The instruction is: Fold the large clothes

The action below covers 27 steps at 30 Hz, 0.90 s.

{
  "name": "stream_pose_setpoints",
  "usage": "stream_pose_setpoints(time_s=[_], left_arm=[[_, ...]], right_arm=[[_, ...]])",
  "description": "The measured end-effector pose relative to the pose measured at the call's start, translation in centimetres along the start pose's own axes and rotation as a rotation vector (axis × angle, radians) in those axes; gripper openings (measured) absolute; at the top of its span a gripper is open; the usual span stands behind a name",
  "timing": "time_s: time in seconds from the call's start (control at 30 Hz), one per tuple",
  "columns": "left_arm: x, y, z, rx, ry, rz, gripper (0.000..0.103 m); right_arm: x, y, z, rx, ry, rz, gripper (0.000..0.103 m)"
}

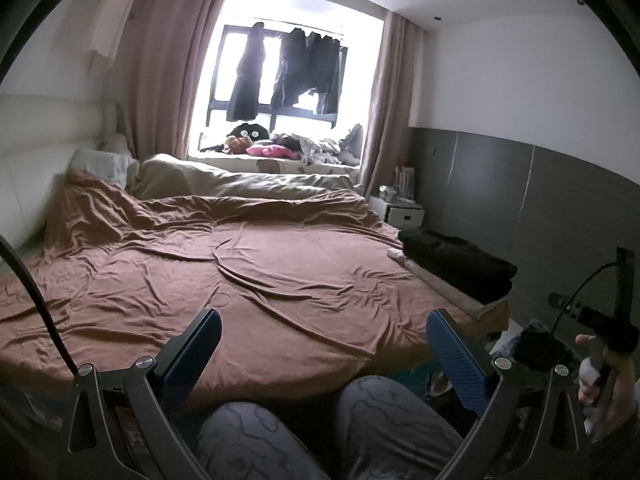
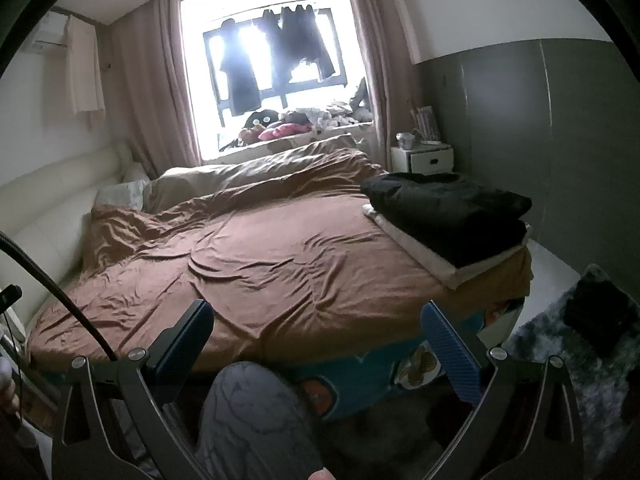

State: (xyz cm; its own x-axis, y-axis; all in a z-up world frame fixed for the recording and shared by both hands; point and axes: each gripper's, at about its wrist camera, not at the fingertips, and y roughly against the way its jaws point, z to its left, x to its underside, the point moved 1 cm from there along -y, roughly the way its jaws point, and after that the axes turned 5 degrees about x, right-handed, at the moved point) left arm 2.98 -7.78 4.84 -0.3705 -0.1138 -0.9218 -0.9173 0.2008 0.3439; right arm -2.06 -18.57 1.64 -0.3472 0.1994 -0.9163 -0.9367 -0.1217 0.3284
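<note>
Two grippers, left gripper [image 1: 324, 354] and right gripper [image 2: 318, 344], both hang with fingers spread wide and nothing between them, above the person's patterned-trouser knees [image 1: 384, 412] at the near edge of the bed [image 2: 280, 248]. One stack of folded clothes [image 2: 452, 216] lies at the bed's right edge: two black garments on a pale one, neatly squared. Three dark garments hang in the window [image 1: 288, 68]. No writing is readable.

I see a bed under a rumpled brown sheet [image 1: 280, 272], cream headboard [image 1: 36, 160] at left, white nightstand [image 2: 424, 160] by the grey wall, plush toys [image 1: 268, 148] on the windowsill.
</note>
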Motion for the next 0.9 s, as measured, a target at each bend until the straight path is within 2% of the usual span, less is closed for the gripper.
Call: stream_pose_setpoints(time_s=[0.37,0.9], left_arm=[[0.2,-0.3,0.3,0.007,0.006,0.01,0.103],[1.0,-0.6,1.3,0.009,0.022,0.018,0.103]], right_arm=[[0.3,0.7,0.8,0.009,0.002,-0.012,0.103],[0.6,0.7,1.9,-0.014,0.002,0.015,0.103]])
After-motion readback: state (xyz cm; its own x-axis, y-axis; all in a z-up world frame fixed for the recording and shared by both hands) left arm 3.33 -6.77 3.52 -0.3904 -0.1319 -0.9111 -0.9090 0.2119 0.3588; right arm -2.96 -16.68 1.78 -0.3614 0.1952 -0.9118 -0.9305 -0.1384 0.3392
